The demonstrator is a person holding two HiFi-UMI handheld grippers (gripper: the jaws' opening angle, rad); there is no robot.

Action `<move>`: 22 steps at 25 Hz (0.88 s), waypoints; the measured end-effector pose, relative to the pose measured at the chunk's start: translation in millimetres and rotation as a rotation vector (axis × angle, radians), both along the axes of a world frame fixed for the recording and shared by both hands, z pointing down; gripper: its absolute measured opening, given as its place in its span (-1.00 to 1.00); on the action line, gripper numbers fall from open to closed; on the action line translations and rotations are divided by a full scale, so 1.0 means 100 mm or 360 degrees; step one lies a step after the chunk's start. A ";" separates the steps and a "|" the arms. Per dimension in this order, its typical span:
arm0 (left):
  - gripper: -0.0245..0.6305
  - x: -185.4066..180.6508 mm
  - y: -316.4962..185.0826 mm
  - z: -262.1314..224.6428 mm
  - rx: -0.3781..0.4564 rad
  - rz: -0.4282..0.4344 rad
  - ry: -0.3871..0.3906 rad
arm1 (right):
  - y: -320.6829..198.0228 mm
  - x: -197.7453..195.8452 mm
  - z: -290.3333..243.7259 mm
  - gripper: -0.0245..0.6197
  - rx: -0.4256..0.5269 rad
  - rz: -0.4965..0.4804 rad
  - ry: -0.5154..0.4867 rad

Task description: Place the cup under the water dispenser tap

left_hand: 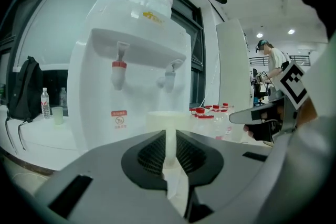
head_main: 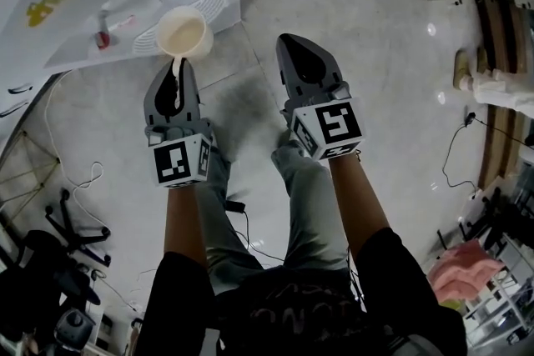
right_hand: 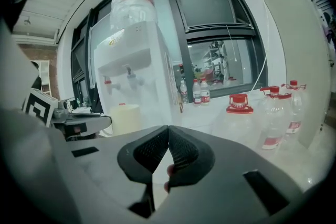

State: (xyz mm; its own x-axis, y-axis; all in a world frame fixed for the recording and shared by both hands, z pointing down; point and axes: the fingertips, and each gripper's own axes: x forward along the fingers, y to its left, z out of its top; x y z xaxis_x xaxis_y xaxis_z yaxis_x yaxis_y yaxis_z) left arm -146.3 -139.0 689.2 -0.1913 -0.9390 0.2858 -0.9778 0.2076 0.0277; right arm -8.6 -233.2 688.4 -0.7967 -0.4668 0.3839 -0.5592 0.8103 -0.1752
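i am pinching the wall of the cup (head_main: pixel 183 33) in the left gripper (head_main: pixel 178 69), jaws nearly closed, holding it upright facing the tap (left_hand: pixel 118 68) beyond the jaws. the right gripper (head_main: pixel 289 42) is idling empty, jaws touching.

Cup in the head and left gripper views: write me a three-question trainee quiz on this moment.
1. Multiple choice: which gripper holds the cup? A. left B. right C. neither
2. True or false: the cup is upside down.
3. Fill in: in the left gripper view, the dispenser tap at picture left has a ___ tip.

Key:
1. A. The left gripper is clamped on the cup's wall.
2. False. Its opening faces up.
3. Red.
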 end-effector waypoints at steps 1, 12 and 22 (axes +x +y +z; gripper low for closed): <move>-0.78 -0.02 -0.02 0.04 0.0010 0.0000 -0.0008 | -0.01 -0.01 0.05 -0.88 0.0004 -0.0003 0.0000; -0.78 -0.16 -0.27 0.37 0.0068 0.0009 -0.0068 | -0.14 -0.07 0.53 -0.88 -0.0007 -0.0014 0.0013; -0.78 -0.13 -0.32 0.46 0.0117 0.0039 -0.0141 | -0.20 -0.13 0.67 -0.88 -0.0009 -0.0018 0.0007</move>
State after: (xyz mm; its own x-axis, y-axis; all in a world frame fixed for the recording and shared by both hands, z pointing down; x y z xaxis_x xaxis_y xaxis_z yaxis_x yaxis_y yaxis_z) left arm -159.6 -170.7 734.9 -0.1896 -0.9615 0.1988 -0.9818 0.1843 -0.0450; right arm -21.5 -253.4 755.1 -0.8001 -0.4559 0.3900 -0.5510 0.8154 -0.1773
